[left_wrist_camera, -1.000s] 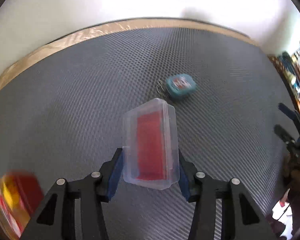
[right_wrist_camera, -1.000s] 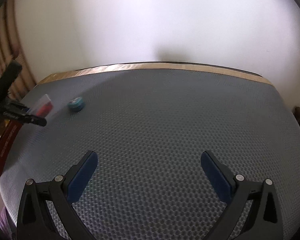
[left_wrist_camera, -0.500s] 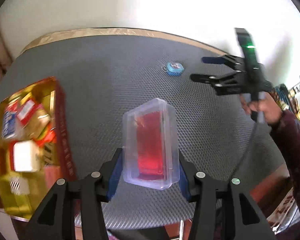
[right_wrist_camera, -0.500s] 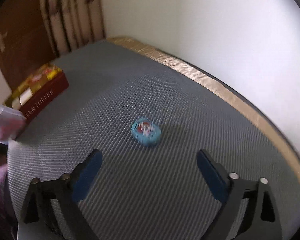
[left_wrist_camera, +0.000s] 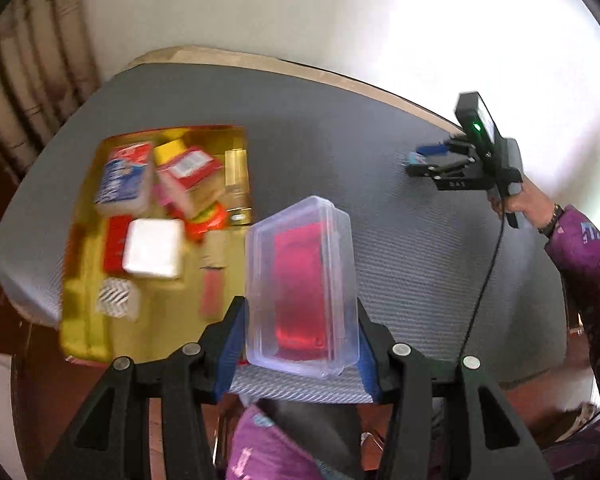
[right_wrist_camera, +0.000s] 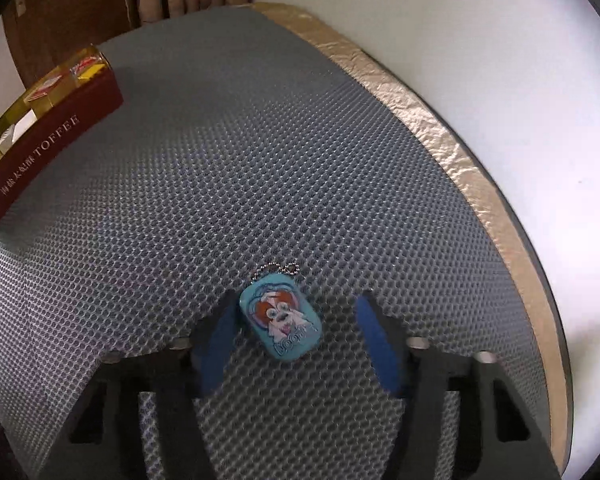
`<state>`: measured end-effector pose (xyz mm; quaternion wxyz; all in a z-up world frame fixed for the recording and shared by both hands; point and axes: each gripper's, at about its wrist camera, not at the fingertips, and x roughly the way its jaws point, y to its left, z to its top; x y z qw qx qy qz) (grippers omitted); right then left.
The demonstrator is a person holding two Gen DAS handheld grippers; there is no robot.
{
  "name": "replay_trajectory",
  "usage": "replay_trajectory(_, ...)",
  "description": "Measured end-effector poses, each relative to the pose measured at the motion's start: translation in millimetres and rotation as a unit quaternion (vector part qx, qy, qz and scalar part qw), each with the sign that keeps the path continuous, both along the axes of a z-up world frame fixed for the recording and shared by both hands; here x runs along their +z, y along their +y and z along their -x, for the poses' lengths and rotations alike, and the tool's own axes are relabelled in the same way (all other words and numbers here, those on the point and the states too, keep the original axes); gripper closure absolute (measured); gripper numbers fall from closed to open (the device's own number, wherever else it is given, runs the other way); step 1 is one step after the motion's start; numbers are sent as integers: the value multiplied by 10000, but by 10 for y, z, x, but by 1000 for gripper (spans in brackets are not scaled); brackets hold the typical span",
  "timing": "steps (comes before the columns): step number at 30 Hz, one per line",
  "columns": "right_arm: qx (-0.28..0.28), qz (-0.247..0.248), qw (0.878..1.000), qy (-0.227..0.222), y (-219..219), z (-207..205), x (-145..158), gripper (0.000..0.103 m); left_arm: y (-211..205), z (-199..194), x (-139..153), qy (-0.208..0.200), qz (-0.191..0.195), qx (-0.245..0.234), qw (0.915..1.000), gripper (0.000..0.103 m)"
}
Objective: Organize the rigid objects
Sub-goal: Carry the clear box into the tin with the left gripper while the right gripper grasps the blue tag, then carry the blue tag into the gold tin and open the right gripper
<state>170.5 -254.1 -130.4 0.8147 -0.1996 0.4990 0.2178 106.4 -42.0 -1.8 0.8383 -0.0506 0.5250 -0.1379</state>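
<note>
My left gripper (left_wrist_camera: 300, 316) is shut on a clear plastic case (left_wrist_camera: 300, 284) with a red card inside, held above the table's near edge, just right of the open toffee box (left_wrist_camera: 80, 320). The box holds several small packets and blocks. My right gripper (right_wrist_camera: 296, 328) is open, down at the mat, with a small blue cartoon keychain tag (right_wrist_camera: 282, 326) lying between its fingers; the left blue pad (right_wrist_camera: 216, 344) is close to the tag. The right gripper also shows in the left wrist view (left_wrist_camera: 436, 160) at the table's far right.
A grey honeycomb mat (right_wrist_camera: 260, 160) covers the round table, with a gold foil strip (right_wrist_camera: 440, 128) along its far rim by the white wall. The dark red toffee box (right_wrist_camera: 48, 136) sits at the left edge. A curtain and wooden furniture stand behind.
My left gripper has carried the clear case back and left, to beside the toffee box. My right gripper has moved in and come down around the blue keychain tag.
</note>
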Motion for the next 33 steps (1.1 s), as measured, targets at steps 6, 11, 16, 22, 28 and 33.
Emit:
replay_trajectory(6,-140,-137,9995,241,34,-95,-39,69,449,231,78,-55,-250,609,9978,53)
replay_trajectory(11,-547,-338,9977,207,28,178,45,69,811,303,-2,-70,-486,1045,9933,53)
replay_trajectory(16,-960,-979,9905,36,73,552,254,69,960,304,-38,-106,-426,1134,9926,53)
replay_trajectory(22,-1123,-1706,9787,-207,352,982,569,69,837,136,-16,-394,-517,868,9941,53)
replay_trajectory(28,-842,-2010,9754,-330,740,1159,871,69,850,304,32,-728,-690,939,9905,53)
replay_trajectory(33,-328,-2227,9736,-377,1331,1209,1153,69,933,511,5,-985,-859,1104,9853,53)
